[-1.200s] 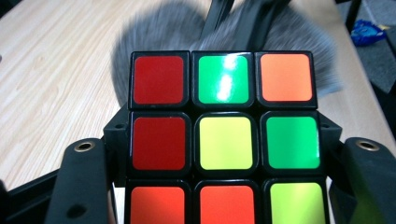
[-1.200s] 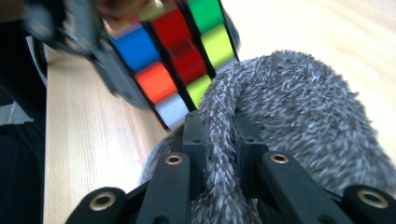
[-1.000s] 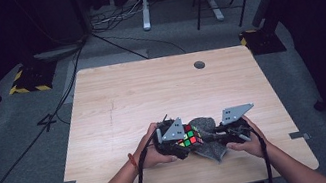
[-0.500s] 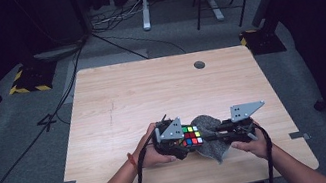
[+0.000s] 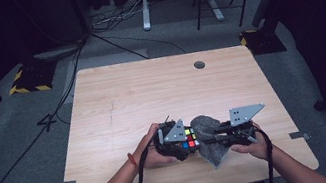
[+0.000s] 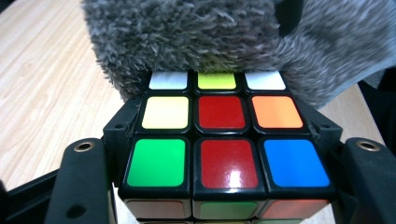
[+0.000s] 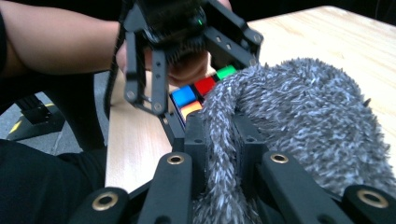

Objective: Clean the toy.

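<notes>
Gripping a puzzle cube (image 5: 189,137), the left gripper (image 5: 180,142) sits low in the high view, left of centre, its two black jaws clamped against the cube's opposite sides, as the left gripper view confirms. The right gripper (image 5: 220,138), just right of it in that frame, is closed on a fold of grey fuzzy cloth (image 5: 210,139); in the right gripper view the cloth (image 7: 299,121) is pinched between the jaws and swells up across the right half of the frame.

No container is in evidence; both items are held at the near edge of the wooden table (image 5: 151,93).

The cube (image 6: 219,135) fills the centre of the left gripper view. Its upper face shows three rows of three: white, yellow-green, white at the top; pale yellow, red, orange in the middle; green, red, blue at the bottom. Tiles are glossy plastic with rounded corners, set in a black frame, and the lower red tile carries a light reflection. The cloth (image 6: 196,42) lies against the cube's far edge at the top of that frame, touching the first row.

The cloth is a shaggy, long-pile fabric, soft and irregular in outline. The table is pale wood-grain laminate, matt and flat, with a round dark grommet (image 5: 199,64) near its far edge.
</notes>
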Available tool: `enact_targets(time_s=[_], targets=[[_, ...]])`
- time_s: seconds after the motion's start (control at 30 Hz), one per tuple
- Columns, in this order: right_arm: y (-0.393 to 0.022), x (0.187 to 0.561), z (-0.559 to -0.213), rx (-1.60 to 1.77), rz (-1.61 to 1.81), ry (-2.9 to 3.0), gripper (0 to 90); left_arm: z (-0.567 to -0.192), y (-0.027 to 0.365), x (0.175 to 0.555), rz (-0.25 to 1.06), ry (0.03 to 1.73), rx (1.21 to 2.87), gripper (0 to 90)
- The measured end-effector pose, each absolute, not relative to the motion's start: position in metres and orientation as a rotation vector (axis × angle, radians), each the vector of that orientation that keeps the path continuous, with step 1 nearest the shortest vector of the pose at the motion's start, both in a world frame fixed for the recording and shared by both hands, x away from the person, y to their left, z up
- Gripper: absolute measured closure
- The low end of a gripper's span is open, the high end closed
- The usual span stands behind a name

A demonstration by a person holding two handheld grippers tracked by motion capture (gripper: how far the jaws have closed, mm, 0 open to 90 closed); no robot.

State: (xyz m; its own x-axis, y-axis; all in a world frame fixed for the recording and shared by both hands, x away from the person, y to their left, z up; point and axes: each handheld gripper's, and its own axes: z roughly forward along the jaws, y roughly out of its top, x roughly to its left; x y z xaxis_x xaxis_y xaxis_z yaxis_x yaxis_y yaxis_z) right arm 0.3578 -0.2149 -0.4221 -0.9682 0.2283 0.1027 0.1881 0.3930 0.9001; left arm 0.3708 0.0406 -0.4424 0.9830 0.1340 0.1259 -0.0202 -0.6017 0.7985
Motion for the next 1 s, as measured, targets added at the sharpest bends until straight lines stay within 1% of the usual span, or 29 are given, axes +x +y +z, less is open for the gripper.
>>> enact_targets(time_s=[0.2,0.5,0.73,0.87,1.0], targets=[[-0.216,0.364,-0.433,0.429,1.561,2.658,79.7,-0.434,0.045,0.369,0.199,0.081,2.139,33.5],[-0.208,0.365,-0.446,0.427,1.499,2.723,79.7,-0.431,0.047,0.37,0.187,0.071,2.119,33.5],[-0.219,0.359,-0.421,0.379,1.629,2.599,79.6,-0.439,0.043,0.371,0.185,0.072,2.153,33.5],[-0.22,0.358,-0.419,0.379,1.652,2.585,79.6,-0.443,0.042,0.373,0.184,0.078,2.172,33.5],[-0.216,0.361,-0.425,0.394,1.603,2.612,79.6,-0.443,0.042,0.373,0.182,0.085,2.166,33.5]])
